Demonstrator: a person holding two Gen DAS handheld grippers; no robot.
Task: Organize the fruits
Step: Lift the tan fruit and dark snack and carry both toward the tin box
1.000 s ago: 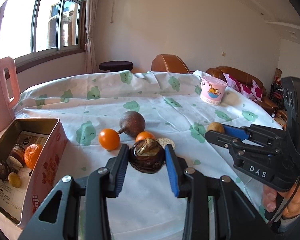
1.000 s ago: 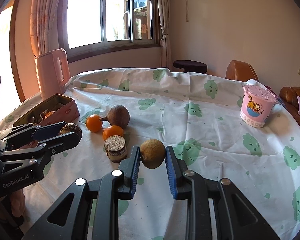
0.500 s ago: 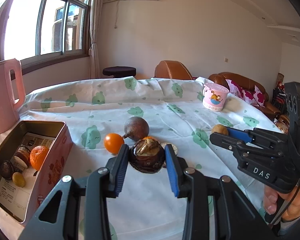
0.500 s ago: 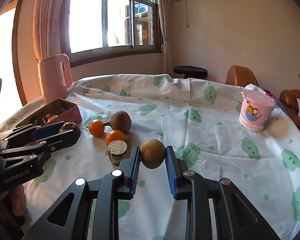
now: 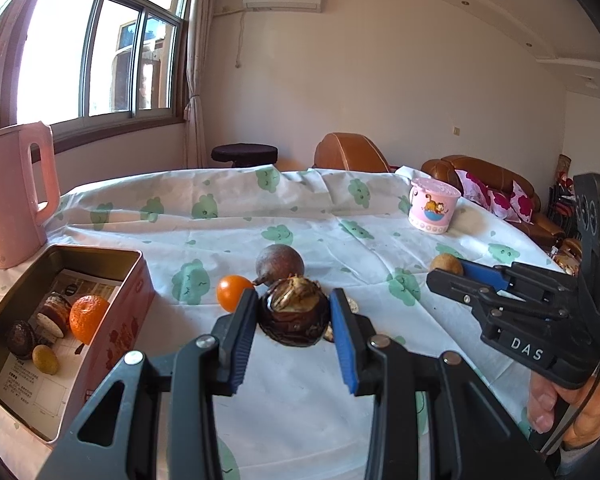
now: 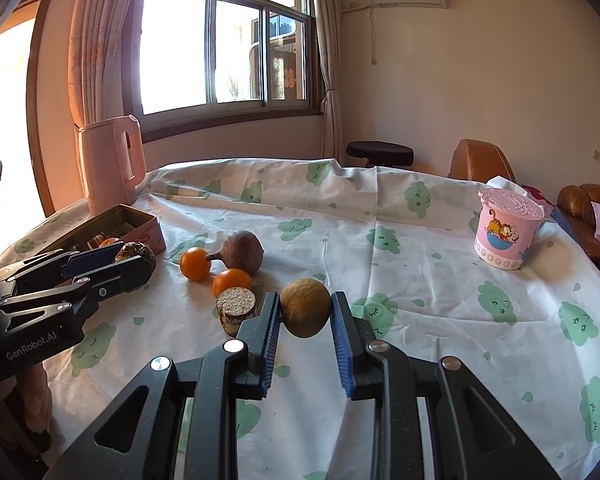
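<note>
My left gripper (image 5: 294, 316) is shut on a dark brown mangosteen (image 5: 294, 312), held above the tablecloth right of the red tin (image 5: 112, 320). The tin holds an orange (image 5: 88, 316), a small yellow fruit (image 5: 45, 359) and dark fruits. My right gripper (image 6: 305, 314) is shut on a tan round fruit (image 6: 305, 312), held over the table. On the cloth lie two small oranges (image 6: 195, 263) (image 6: 231, 282), a brown stemmed fruit (image 6: 242, 256) and a cut brown piece (image 6: 236, 308). Each gripper shows in the other's view: the left gripper (image 6: 132, 266), the right gripper (image 5: 452, 272).
A pink kettle (image 5: 12, 196) stands behind the tin at the table's left edge. A pink cartoon cup (image 6: 506, 232) stands at the far right. Chairs, a stool and a sofa lie beyond the table. The table (image 6: 440, 320) wears a white cloth with green prints.
Both grippers have risen and tilted up a little with their fruits held; the table objects sit lower in the views. Nothing was let go.
</note>
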